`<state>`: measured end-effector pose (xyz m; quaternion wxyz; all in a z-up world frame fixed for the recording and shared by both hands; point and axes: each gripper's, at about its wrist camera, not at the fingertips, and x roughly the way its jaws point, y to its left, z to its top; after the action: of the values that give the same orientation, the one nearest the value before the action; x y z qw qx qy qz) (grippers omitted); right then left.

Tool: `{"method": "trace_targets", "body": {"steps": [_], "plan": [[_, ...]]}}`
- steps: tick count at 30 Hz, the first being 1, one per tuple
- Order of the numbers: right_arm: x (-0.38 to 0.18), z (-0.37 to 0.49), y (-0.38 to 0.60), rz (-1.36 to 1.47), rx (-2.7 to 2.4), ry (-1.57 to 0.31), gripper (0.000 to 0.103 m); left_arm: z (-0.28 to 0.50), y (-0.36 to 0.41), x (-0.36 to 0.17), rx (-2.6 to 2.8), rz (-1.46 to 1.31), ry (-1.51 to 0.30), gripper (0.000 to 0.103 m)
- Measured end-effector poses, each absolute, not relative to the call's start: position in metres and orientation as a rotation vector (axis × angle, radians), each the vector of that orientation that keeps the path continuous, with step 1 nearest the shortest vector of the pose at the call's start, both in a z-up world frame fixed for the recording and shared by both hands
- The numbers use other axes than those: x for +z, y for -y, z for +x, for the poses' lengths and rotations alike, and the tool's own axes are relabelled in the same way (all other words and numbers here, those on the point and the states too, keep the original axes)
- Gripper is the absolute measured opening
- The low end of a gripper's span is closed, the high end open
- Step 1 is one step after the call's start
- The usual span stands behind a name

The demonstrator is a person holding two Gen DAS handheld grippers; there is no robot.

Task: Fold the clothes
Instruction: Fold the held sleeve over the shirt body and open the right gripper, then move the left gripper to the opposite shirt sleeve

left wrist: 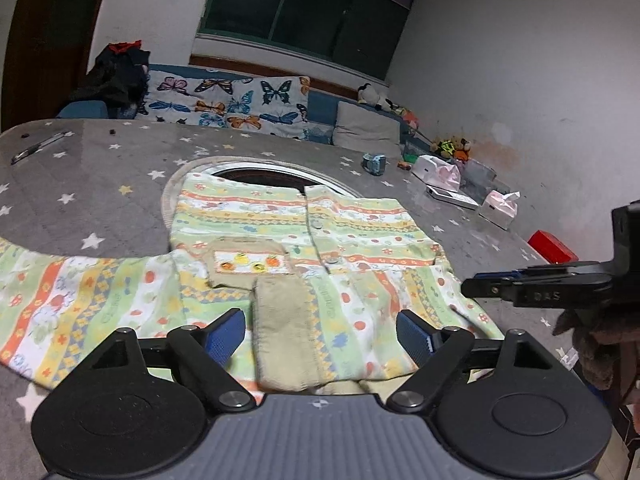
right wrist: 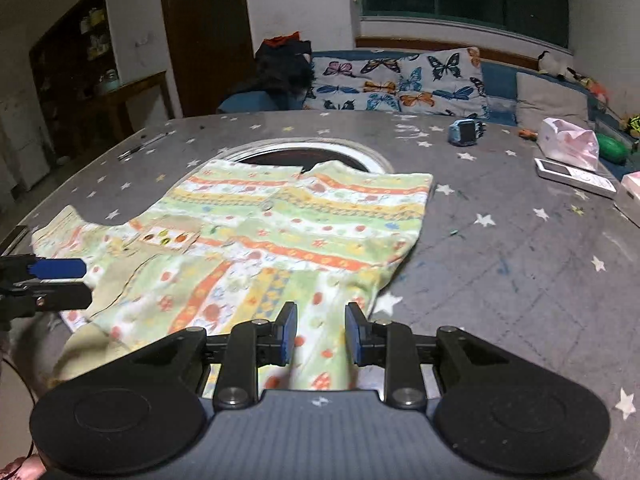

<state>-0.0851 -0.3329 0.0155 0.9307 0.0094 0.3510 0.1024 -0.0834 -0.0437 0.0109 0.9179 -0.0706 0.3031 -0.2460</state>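
A child's green, orange and yellow striped shirt [left wrist: 280,224] lies flat on the grey star-print table [left wrist: 88,192]. One sleeve is folded across the body, its beige cuff [left wrist: 286,344] lying near the hem. My left gripper [left wrist: 320,336] is open, its blue pads either side of that cuff, above it. My right gripper [right wrist: 321,334] is open with the jaws partly apart, over the hem fabric [right wrist: 320,320]. The shirt also shows in the right wrist view [right wrist: 304,216]. The other sleeve [left wrist: 60,300] lies spread out to the left.
A round hole with a white rim [right wrist: 308,152] sits behind the shirt. A blue toy [right wrist: 466,132], tissue packs [right wrist: 568,144], a white remote [right wrist: 576,178] and a red box [left wrist: 552,246] lie at the right. A pen [left wrist: 38,148] lies far left. A butterfly-print sofa [left wrist: 224,100] stands behind.
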Motion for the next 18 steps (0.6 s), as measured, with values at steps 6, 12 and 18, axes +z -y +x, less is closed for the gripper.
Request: {"method": "trace_targets", "body": {"steps": [6, 12, 18], "plan": [[0.008, -0.062, 0.333, 0.022, 0.202, -0.685, 0.026, -0.072, 0.059, 0.012, -0.507, -0.121, -0.625, 0.074], [-0.008, -0.050, 0.330, 0.003, 0.179, -0.703, 0.026, -0.057, 0.066, 0.007, -0.476, -0.121, -0.640, 0.061], [-0.003, -0.056, 0.326, -0.031, 0.173, -0.690, 0.026, -0.045, 0.070, -0.003, -0.408, -0.062, -0.656, 0.047]]}}
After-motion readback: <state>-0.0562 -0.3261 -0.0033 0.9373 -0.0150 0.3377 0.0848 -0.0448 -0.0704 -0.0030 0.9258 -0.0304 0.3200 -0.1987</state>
